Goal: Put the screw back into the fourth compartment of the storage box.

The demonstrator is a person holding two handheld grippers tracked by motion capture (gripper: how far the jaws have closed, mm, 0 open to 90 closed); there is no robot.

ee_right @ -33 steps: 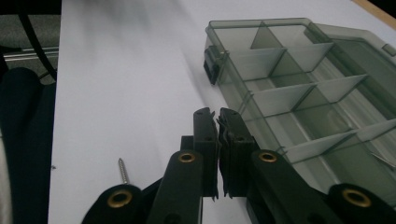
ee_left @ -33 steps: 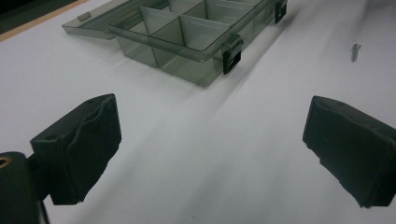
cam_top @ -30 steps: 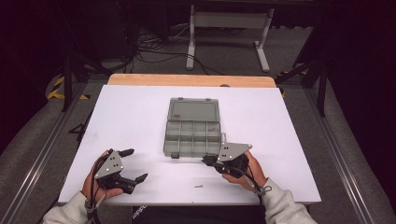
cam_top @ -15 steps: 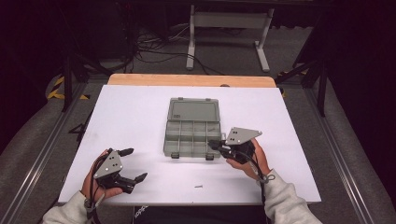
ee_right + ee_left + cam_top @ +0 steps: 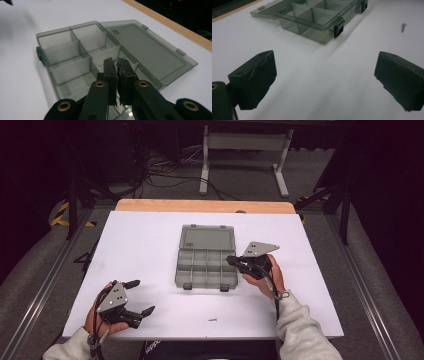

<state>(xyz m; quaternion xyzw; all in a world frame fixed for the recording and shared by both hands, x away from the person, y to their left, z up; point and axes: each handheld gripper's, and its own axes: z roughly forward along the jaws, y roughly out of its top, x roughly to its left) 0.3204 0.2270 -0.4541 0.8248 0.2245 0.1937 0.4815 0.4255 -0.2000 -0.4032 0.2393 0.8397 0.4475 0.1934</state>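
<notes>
The organiser box (image 5: 206, 266) lies open near the middle of the table (image 5: 310, 285), its divided tray toward your edge and its flat lid (image 5: 207, 238) folded back toward the far, wood-trimmed edge. Its long axis runs side to side, parallel to your near edge, with two latches on the front wall facing you. Your right gripper (image 5: 231, 260) is at the tray's right end, over or just inside the end compartment, with its jaws pressed together. In the right gripper view (image 5: 117, 65) the tips sit above the nearest cells and point along the tray's length, so any drop or pick turns on which cell lies directly beneath them; I judge the rightmost one, but the jaws cover its floor.

I cannot tell whether anything small is pinched between the pads: no gap or object shows there. The compartments in sight look bare, though the grey tinted walls make their floors hard to read.

Your left gripper (image 5: 138, 297) rests low near the table's near left corner, well apart from the box, jaws spread wide with nothing between them (image 5: 324, 82). A small screw (image 5: 213, 320) lies loose on the table near your edge, between your two hands and in front of the box; in the left gripper view (image 5: 403, 27) it lies beyond the jaws, and your left hand is the nearer one to it.
</notes>
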